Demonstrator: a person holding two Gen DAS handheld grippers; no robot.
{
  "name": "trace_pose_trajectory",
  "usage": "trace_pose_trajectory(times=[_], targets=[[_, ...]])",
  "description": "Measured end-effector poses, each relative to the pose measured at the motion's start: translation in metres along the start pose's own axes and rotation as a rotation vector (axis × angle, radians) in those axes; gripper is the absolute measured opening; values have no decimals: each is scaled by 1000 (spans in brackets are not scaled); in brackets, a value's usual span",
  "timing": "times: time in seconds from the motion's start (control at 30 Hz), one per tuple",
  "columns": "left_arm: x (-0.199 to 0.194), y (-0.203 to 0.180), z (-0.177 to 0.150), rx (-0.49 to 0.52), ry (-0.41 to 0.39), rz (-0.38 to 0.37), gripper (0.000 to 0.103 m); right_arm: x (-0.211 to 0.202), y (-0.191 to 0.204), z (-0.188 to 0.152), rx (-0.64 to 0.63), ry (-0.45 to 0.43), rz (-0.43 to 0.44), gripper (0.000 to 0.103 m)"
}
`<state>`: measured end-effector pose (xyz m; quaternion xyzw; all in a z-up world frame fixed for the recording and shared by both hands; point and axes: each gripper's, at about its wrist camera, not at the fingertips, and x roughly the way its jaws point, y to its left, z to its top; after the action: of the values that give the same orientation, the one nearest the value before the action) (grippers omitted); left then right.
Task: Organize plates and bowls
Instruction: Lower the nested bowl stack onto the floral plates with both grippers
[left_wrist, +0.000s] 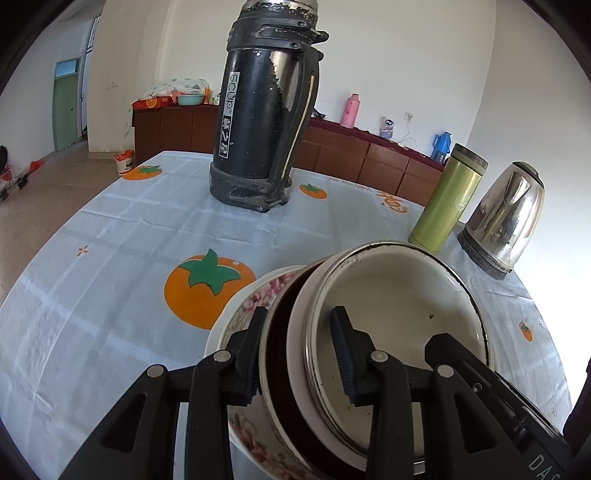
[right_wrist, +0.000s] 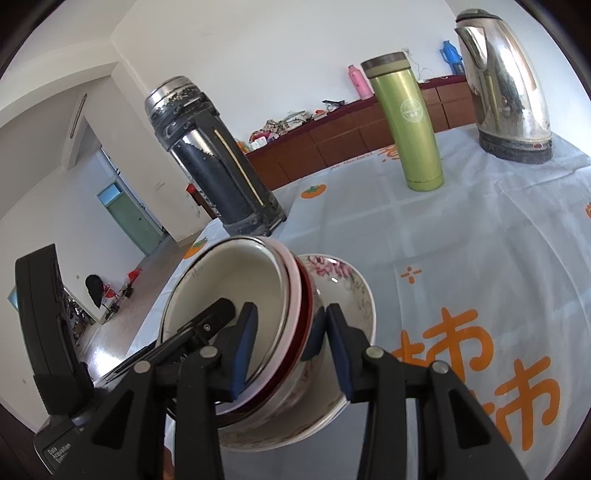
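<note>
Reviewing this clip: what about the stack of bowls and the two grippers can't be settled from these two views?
- Stack of bowls: its underside; left wrist view, bottom edge and gripper bodies cover it.
- Dark red bowl: only a rim sliver shows in either view; the white bowl nested in it hides the inside.
- Floral bowl: whether it rests on the tablecloth; right gripper blocks the base.
- Left gripper: body cut off.

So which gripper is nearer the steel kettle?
Right. The right gripper clamps the bowl stack on the kettle side; the left gripper holds its far side.
</note>
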<state>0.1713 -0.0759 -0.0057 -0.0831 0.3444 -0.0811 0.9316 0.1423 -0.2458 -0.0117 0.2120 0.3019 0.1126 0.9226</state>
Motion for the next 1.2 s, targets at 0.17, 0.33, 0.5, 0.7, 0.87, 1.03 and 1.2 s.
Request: trace_pose_trajectory(times=[0.17, 0.33, 0.5, 0.7, 0.87, 1.03, 1.2], targets=[[-2, 1, -2, 7, -3, 3, 40, 1, 1, -3, -8, 11, 1, 38], [-2, 2, -3, 11, 2, 6, 40, 2, 1, -5, -3, 22, 4, 38], [0, 3, -3, 8, 8, 15, 43, 3, 1, -6, -2, 23, 5, 39], [3, 8, -3, -14, 31, 17, 52, 1, 0, -6, 12, 13, 36, 45], [2, 9, -4, -23, 34, -7, 59, -8, 2, -4, 1, -35, 19, 55], [-1, 5, -5, 2, 28, 4, 62, -11, -1, -3, 4, -49, 2, 55], [-1, 5, -5, -1, 29, -2, 62, -9, -3, -4, 12, -45, 0, 55]])
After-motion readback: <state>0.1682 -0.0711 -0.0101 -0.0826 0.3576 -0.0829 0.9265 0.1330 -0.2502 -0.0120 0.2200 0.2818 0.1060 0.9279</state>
